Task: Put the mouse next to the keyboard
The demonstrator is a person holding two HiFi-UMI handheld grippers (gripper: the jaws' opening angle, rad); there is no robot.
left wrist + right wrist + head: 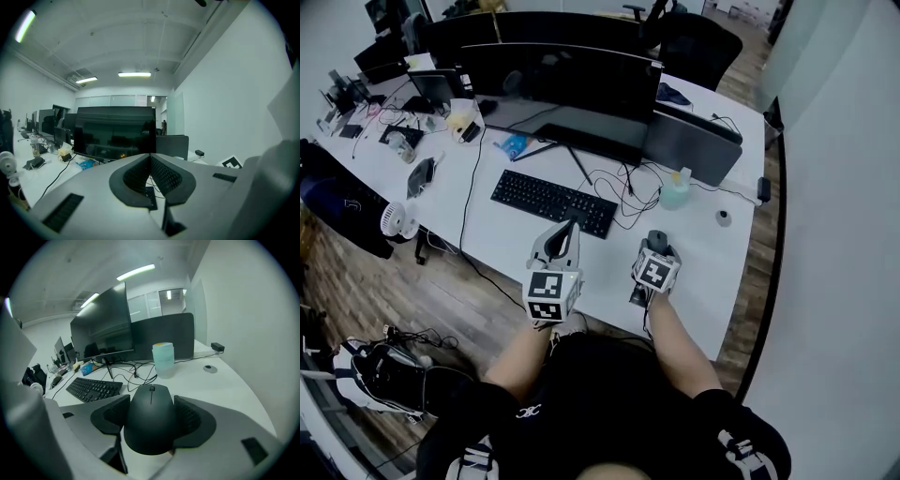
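Observation:
A black mouse (pixel 657 240) sits on the white desk (pixel 703 272), right of a black keyboard (pixel 551 202) with a stretch of bare desk between them. My right gripper (pixel 656 247) is shut on the mouse (pixel 151 420), its dark pads (pixel 190 416) pressing both flanks while the scroll wheel faces away from me. The keyboard (pixel 93 389) lies ahead to the left in the right gripper view. My left gripper (pixel 571 226) hovers at the keyboard's near right corner, shut with nothing in it; its ribbed pads (pixel 161 174) meet in the left gripper view.
A wide dark monitor (pixel 562 80) stands behind the keyboard, with tangled cables (pixel 623 187) at its foot. A pale green bottle (pixel 676 187) and a round grommet (pixel 724 217) lie beyond the mouse. A small fan (pixel 394 220) sits at the desk's left edge.

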